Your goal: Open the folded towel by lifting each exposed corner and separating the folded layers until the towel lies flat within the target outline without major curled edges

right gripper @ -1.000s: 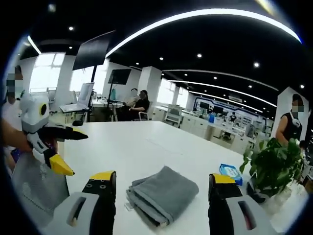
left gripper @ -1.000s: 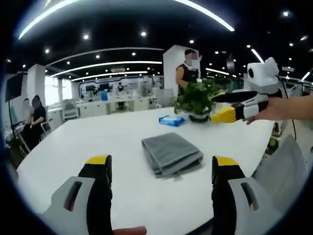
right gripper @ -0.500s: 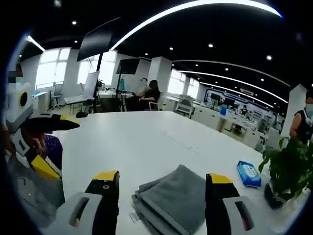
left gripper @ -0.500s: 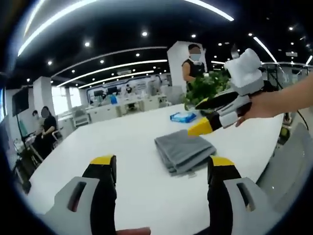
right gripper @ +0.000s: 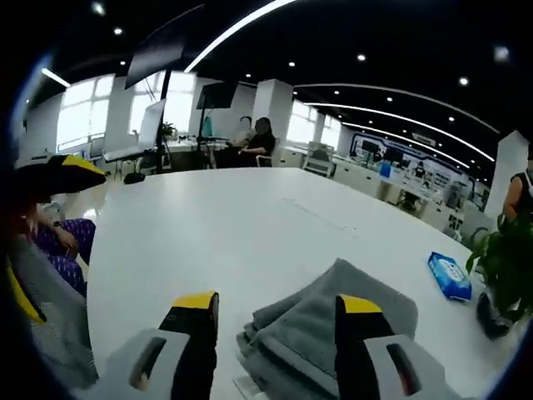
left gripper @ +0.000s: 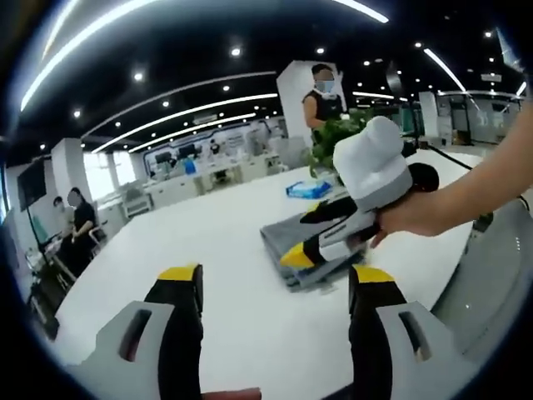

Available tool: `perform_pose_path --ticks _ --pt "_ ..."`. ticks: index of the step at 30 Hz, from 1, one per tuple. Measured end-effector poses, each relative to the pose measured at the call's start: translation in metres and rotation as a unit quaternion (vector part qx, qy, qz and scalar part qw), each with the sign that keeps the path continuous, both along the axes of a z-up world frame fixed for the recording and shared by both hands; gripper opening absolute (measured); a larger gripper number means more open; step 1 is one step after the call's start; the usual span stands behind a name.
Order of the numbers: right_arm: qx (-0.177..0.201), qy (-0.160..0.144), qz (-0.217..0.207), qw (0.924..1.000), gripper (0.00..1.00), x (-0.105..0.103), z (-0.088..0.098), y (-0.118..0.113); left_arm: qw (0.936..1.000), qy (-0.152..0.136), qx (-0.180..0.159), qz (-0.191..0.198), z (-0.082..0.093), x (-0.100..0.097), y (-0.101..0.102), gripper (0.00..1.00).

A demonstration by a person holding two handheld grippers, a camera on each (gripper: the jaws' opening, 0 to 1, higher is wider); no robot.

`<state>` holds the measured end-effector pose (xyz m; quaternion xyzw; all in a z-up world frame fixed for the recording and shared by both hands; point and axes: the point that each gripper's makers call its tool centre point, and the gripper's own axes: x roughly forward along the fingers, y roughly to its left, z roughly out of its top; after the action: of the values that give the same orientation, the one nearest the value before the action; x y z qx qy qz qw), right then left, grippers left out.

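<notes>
Towel [right gripper: 333, 321] (still folded) lies near the table [right gripper: 216, 242] edge; both tongs [left gripper: 275, 287] [right gripper: 279, 312] spread apart.

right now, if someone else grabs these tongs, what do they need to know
Right tongs: open, empty, low over the near edge of the folded grey towel, jaws straddling its corner layers.
Left tongs: open, empty, held back above the white table, short of the towel.
Towel: folded in several layers on the table, with a blue wipes pack and a potted plant beyond it.
Done: only the approach; nothing gripped, no layer lifted.
Left: pinch an exposed corner, peel the layers apart, spread the towel flat. I can't make out a target outline on the table.
</notes>
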<state>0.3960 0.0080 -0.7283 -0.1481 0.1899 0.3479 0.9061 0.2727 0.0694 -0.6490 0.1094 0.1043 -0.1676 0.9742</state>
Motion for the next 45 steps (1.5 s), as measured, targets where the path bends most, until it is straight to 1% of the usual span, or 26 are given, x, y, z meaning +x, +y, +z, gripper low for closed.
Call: perform_pose_path --ticks 2,5,10,14,15,17,18,19,20,22,25,29,31,34,37,41,45 --pt "0.004 0.013 -0.011 0.9999 0.52 0.004 -0.009 -0.001 1.0000 0.005 -0.001 -0.001 -0.002 0.000 -0.001 0.69" --pt "0.004 0.023 -0.023 0.9995 0.51 0.007 -0.020 -0.002 1.0000 0.006 0.003 -0.007 -0.003 0.000 -0.003 0.67" --pt "-0.002 0.033 -0.027 0.9991 0.40 0.010 -0.033 0.000 0.9998 0.016 0.010 -0.007 -0.008 0.001 -0.002 0.65" --pt "-0.003 0.051 -0.028 0.9983 0.40 0.006 -0.044 0.006 0.9995 0.025 0.016 -0.012 -0.013 0.001 -0.004 0.65" --pt "-0.006 0.051 -0.027 0.9983 0.40 0.006 -0.046 0.007 0.9993 0.028 0.019 -0.014 -0.014 0.001 -0.004 0.64" --pt "-0.024 0.046 -0.028 0.9983 0.38 0.006 -0.050 0.007 0.9992 0.029 0.021 -0.016 -0.015 0.000 -0.005 0.64" --pt "-0.035 0.043 -0.029 0.9980 0.34 0.007 -0.052 0.005 0.9991 0.030 0.023 -0.016 -0.016 0.000 -0.005 0.63" --pt "-0.065 0.034 -0.030 0.9969 0.29 0.010 -0.056 -0.001 0.9991 0.032 0.024 -0.015 -0.017 0.000 -0.004 0.63" --pt "-0.066 0.032 -0.021 0.9971 0.28 0.011 -0.057 0.001 0.9991 0.033 0.024 -0.014 -0.017 0.000 -0.004 0.63" --pt "-0.049 0.047 -0.031 0.9972 0.26 0.011 -0.055 0.001 0.9990 0.035 0.024 -0.011 -0.018 0.001 -0.002 0.62" --pt "-0.038 0.057 -0.038 0.9969 0.25 0.013 -0.057 -0.001 0.9989 0.036 0.026 -0.012 -0.018 0.001 -0.003 0.62" --pt "-0.039 0.063 -0.039 0.9965 0.18 0.009 -0.057 0.002 0.9985 0.041 0.033 -0.015 -0.021 0.000 -0.004 0.62" --pt "-0.038 0.066 -0.040 0.9962 0.17 0.005 -0.057 0.004 0.9984 0.041 0.034 -0.017 -0.021 0.000 -0.005 0.61" --pt "-0.024 0.082 -0.034 0.9958 0.12 0.000 -0.057 0.011 0.9983 0.041 0.038 -0.017 -0.022 -0.001 -0.005 0.61" --pt "-0.020 0.087 -0.030 0.9955 0.08 -0.007 -0.058 0.017 0.9983 0.040 0.040 -0.017 -0.022 -0.001 -0.005 0.61" --pt "0.007 0.101 -0.017 0.9947 0.04 -0.019 -0.058 0.031 0.9982 0.039 0.043 -0.014 -0.022 -0.001 -0.003 0.61" --pt "0.002 0.099 -0.003 0.9951 0.04 -0.024 -0.058 0.037 0.9983 0.036 0.043 -0.012 -0.021 -0.001 -0.002 0.61"
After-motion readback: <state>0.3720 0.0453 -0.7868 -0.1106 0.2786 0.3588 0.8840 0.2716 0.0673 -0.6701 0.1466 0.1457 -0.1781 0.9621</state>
